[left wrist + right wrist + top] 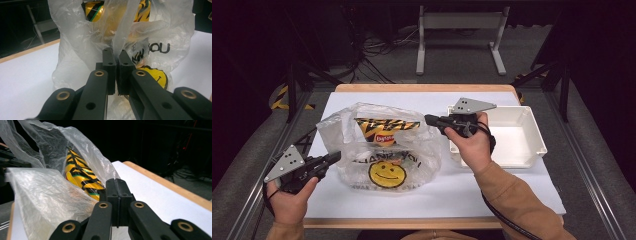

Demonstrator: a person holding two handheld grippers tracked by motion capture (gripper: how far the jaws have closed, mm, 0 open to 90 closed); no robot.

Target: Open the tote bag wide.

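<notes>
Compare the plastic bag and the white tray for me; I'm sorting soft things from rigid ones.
The plastic bag is clear, crumpled film with a yellow smiley print; the white tray is opaque and plain. The bag sags in loose folds, while the tray keeps straight walls and square corners. The bag holds a yellow snack packet; the tray holds nothing that I can see. Both rest on the white table surface.

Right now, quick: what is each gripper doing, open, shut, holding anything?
Left gripper: shut on a strip of the plastic bag.
Right gripper: jaws shut at the bag's edge; whether plastic is pinched cannot be told.
</notes>
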